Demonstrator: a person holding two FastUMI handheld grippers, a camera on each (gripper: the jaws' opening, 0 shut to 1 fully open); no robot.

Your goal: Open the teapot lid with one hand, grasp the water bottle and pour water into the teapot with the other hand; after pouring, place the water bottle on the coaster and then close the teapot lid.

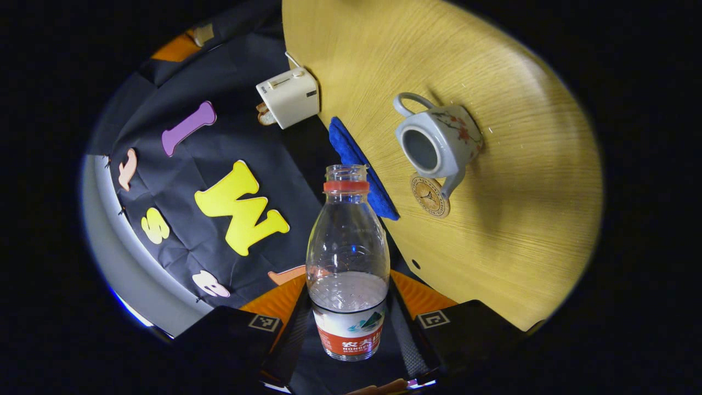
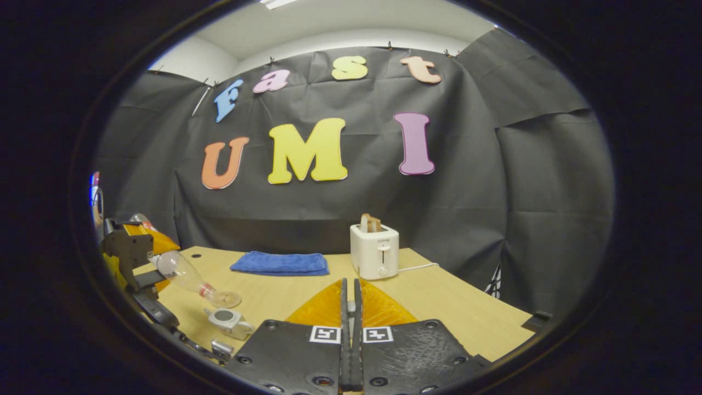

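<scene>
Wooden table (image 1: 521, 230): my left gripper (image 1: 349, 329) clamps clear plastic water bottle (image 1: 347, 258), tilted near lidless white teapot (image 1: 437, 144); right gripper (image 2: 349, 307) fingers together; pouring pending.

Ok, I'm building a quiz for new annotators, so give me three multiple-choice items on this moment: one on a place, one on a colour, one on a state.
1. Where is the coaster relative to the teapot?
A. under it
B. beside its spout
C. inside it

2. What colour is the towel?
A. blue
B. green
C. white

3. How is the teapot?
A. lid on
B. lid off
C. tipped over

Answers:
1 B, the coaster lies flat next to the spout.
2 A, the folded cloth is plainly blue.
3 B, its round mouth shows open while the left gripper holds the uncapped water bottle.
</scene>
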